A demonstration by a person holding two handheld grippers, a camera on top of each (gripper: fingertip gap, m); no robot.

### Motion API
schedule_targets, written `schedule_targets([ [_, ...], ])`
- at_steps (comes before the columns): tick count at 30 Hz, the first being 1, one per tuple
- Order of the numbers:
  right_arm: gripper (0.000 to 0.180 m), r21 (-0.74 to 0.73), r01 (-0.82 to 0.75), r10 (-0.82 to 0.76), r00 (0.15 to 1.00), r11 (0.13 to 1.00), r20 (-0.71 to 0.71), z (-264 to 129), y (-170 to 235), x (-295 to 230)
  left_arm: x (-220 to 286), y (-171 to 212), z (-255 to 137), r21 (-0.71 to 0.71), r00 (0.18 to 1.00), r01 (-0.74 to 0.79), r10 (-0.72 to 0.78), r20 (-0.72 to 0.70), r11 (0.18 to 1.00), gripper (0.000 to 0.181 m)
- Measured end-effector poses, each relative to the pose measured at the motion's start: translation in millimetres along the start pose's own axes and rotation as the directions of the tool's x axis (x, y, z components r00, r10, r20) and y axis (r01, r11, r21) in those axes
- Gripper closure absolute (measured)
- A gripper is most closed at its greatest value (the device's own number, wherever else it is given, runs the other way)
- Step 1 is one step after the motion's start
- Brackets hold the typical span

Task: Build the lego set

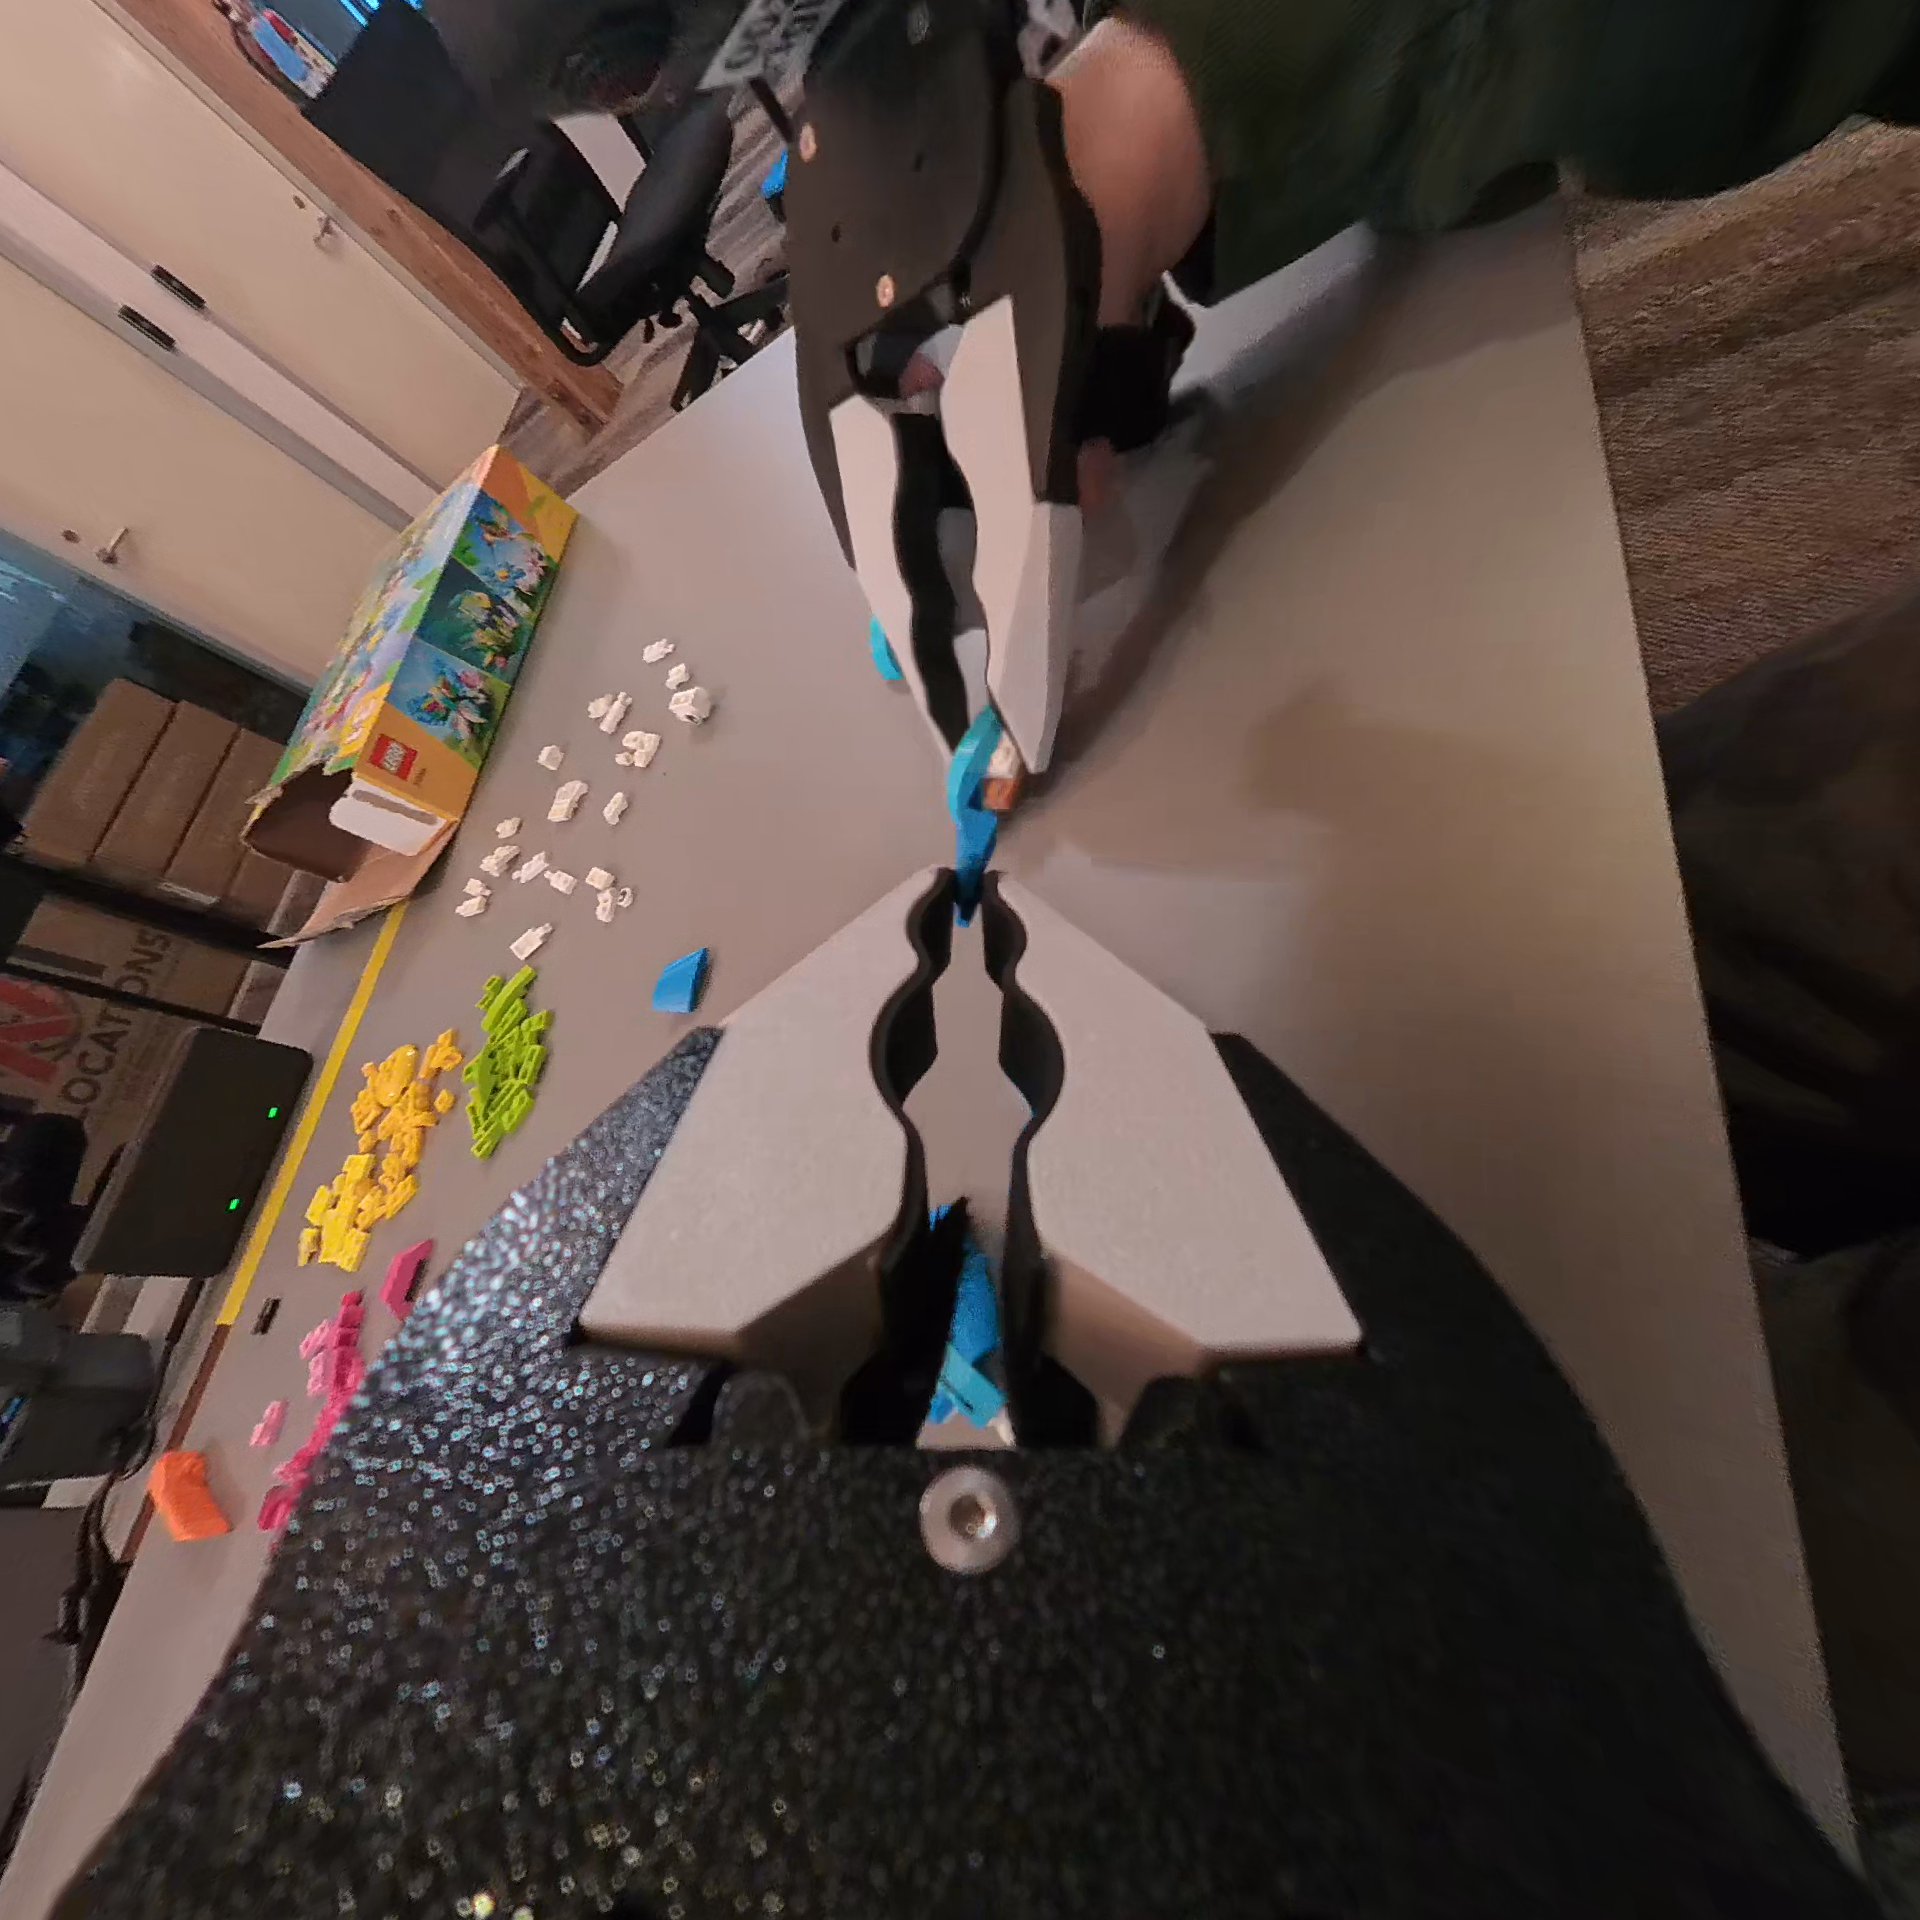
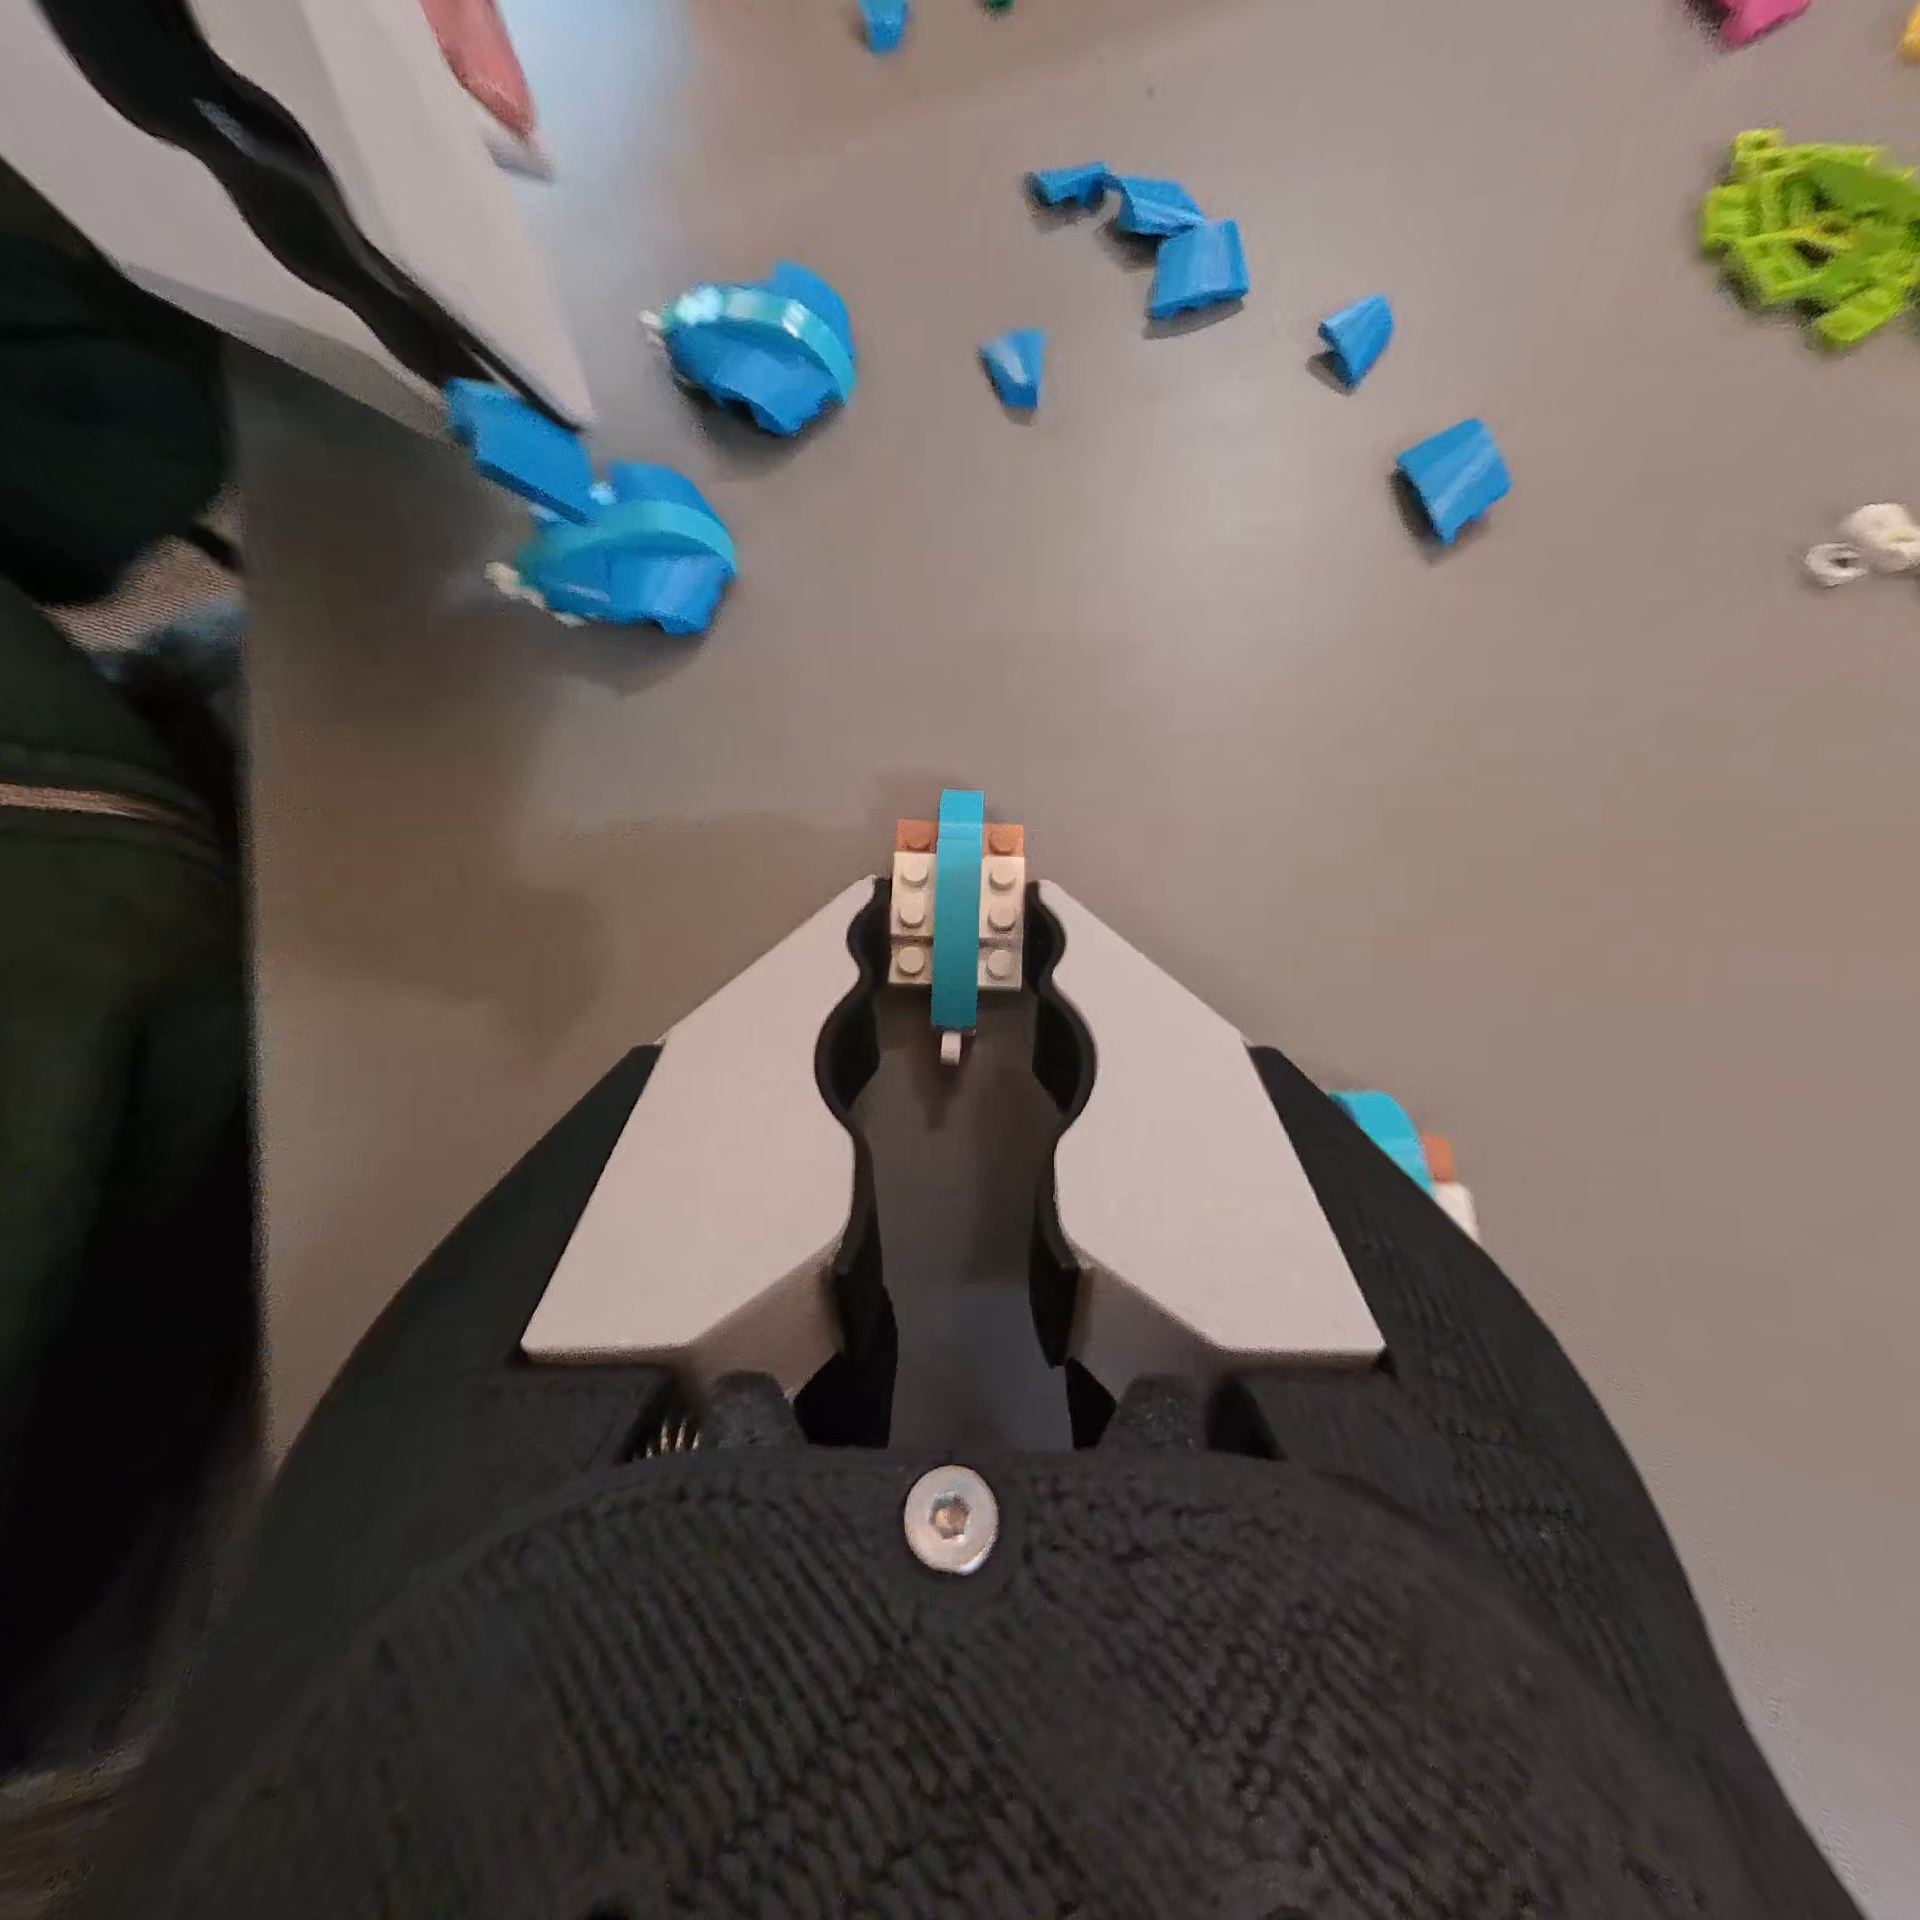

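Observation:
My left gripper (image 1: 968, 885) is shut on a thin blue piece (image 1: 975, 847) that sticks out past its tips. My right gripper (image 2: 956, 889) is shut on a small assembly (image 2: 957, 920) of white plates, brown studs and a teal curved strip. In the left wrist view the right gripper (image 1: 994, 744) comes down from above and its assembly (image 1: 982, 756) lines up against the blue piece. In the right wrist view the left gripper (image 2: 525, 405) sits at the upper left with its blue piece (image 2: 520, 452) just above a rounded blue assembly (image 2: 634, 556); contact is unclear.
On the grey table (image 1: 1299, 727) lie piles of white (image 1: 592, 810), lime (image 1: 509, 1060), yellow (image 1: 384, 1143) and pink (image 1: 322, 1371) pieces, an orange brick (image 1: 187, 1496) and the opened set box (image 1: 436, 665). Loose blue pieces (image 2: 1195, 260), a second blue assembly (image 2: 764, 348) and another small teal-white assembly (image 2: 1403, 1153) lie nearby. Spacing between my two grippers at the tips: around 9 cm.

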State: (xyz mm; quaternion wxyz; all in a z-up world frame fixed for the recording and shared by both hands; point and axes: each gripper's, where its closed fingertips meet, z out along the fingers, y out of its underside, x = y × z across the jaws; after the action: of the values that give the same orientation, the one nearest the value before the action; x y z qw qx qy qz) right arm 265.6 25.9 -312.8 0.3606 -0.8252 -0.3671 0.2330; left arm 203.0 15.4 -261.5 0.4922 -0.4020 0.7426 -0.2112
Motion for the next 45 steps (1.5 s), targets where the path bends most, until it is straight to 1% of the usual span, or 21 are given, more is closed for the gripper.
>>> schedule_targets([
  [1,0.156,0.033,-0.041,0.039,0.997,0.999,0.065,0.3,-6.8,-8.2,-0.8,0.4,0.0,0.002,1.000,-0.011,0.011,0.008,1.000,0.178],
  [4,0.156,0.091,-0.164,0.134,0.952,0.982,0.275,0.3,-25.2,-33.1,0.8,2.1,1.8,-0.007,0.999,-0.045,0.045,0.014,0.999,0.178],
  [8,0.156,0.048,-0.298,0.250,0.870,0.953,0.426,7.3,-29.8,-46.2,9.3,3.2,5.0,-0.012,0.999,-0.040,0.039,-0.030,0.999,0.178],
  [10,0.156,0.020,-0.352,0.301,0.827,0.936,0.475,9.1,-30.4,-49.8,12.8,6.6,6.5,-0.030,0.998,-0.025,0.023,-0.055,0.999,0.178],
  [15,0.156,-0.020,-0.370,0.335,0.815,0.929,0.473,11.7,-27.5,-51.3,15.9,8.6,9.3,-0.045,0.994,0.046,-0.050,-0.093,0.998,0.178],
  [19,0.156,-0.041,-0.372,0.347,0.816,0.928,0.463,11.4,-26.2,-53.8,18.2,10.2,12.2,-0.056,0.993,0.051,-0.057,-0.107,0.997,0.178],
  [23,0.156,-0.049,-0.376,0.355,0.816,0.925,0.457,8.1,-26.4,-55.4,18.9,5.5,13.9,-0.037,0.995,0.021,-0.025,-0.101,0.999,0.178],
  [28,0.156,-0.043,-0.401,0.371,0.798,0.915,0.475,2.5,-30.1,-57.3,10.2,-7.1,11.8,0.020,0.999,-0.024,0.024,-0.032,1.000,0.178],
  [34,0.156,-0.039,-0.414,0.373,0.770,0.909,0.517,-0.3,-35.3,-63.0,16.0,-10.0,10.5,0.025,0.996,-0.057,0.059,-0.062,0.998,0.178],
  [40,0.156,-0.026,-0.457,0.389,0.725,0.889,0.569,-4.7,-39.3,-65.9,15.7,-15.2,6.9,0.065,0.996,-0.068,0.072,-0.059,0.996,0.178],
  [45,0.156,0.017,-0.471,0.381,0.733,0.882,0.564,-7.2,-41.6,-61.3,10.4,-15.2,6.9,0.063,0.997,-0.072,0.074,-0.018,0.995,0.178],
])
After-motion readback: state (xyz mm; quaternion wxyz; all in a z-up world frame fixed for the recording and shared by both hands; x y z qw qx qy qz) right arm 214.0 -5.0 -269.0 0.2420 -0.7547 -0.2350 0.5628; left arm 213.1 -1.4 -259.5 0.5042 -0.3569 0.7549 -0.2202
